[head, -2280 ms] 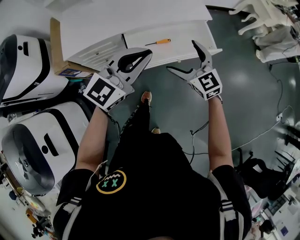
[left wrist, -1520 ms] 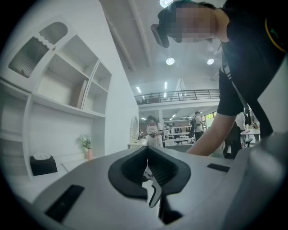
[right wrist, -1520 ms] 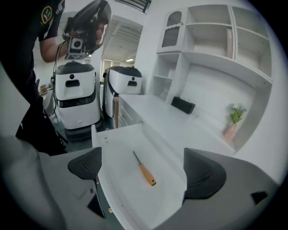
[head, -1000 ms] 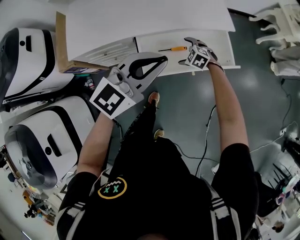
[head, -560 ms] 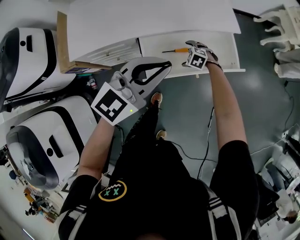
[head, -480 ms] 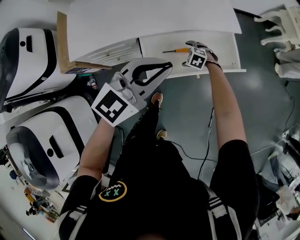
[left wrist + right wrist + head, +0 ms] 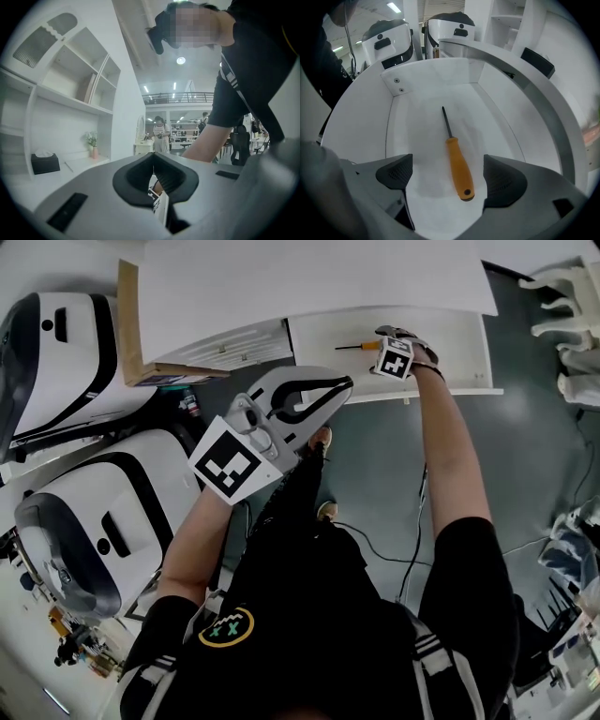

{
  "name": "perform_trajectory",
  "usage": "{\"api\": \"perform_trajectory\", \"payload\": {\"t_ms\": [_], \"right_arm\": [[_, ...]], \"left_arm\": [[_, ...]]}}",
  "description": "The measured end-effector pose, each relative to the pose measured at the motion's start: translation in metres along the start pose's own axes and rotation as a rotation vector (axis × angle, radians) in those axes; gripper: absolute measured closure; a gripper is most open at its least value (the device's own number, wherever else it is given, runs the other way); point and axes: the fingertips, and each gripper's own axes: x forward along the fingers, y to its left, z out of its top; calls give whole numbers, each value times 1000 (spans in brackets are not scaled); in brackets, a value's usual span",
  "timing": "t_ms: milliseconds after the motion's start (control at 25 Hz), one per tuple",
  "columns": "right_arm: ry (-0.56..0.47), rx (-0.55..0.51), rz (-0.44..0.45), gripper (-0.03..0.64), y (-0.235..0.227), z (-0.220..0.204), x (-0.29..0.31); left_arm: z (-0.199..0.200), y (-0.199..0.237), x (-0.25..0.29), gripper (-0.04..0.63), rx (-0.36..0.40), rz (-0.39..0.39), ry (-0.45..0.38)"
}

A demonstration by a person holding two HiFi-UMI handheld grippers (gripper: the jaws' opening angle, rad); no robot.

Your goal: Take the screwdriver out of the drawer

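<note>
Change since earlier: right gripper [image 7: 382, 336], which hung outside the drawer front with its jaws spread, now reaches steeply down into the open drawer [image 7: 448, 332]; the left gripper [image 7: 343, 386] keeps its place in front of the cabinet.
Right gripper fingers: wide apart and closing. The right gripper view shows the two dark pads [image 7: 396, 174] on either side of the orange handle, with a gap on both sides, so nothing is gripped.
Screwdriver [image 7: 359, 346]: lies flat on the white drawer floor. Its orange handle [image 7: 459, 169] sits between the right jaws, and its thin dark shaft points away from them toward the drawer's far wall [image 7: 423, 77].
Left gripper fingers: closed tip to tip in the left gripper view, with nothing held between them. The gripper points level, in front of the drawer's front edge and well apart from the screwdriver.
Drawer: pulled out from under the white cabinet top [image 7: 309, 277]; only the screwdriver shows inside it.
Surroundings: two white-and-black machines [image 7: 56, 343] stand at the left, and a thin cable [image 7: 412, 521] lies on the grey floor [image 7: 525, 456] beneath the right arm.
</note>
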Motion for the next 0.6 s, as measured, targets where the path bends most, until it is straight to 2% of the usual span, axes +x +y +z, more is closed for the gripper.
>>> {"api": "perform_trajectory", "payload": {"t_ms": [80,600], "right_arm": [[10,2,5,135,-1,-3,4],[-3,59,84,152,1,-7,10]], "left_arm": [[-3,3,-1,575,-5,0,6],[-14,7,3,575,-19,-20,16]]}}
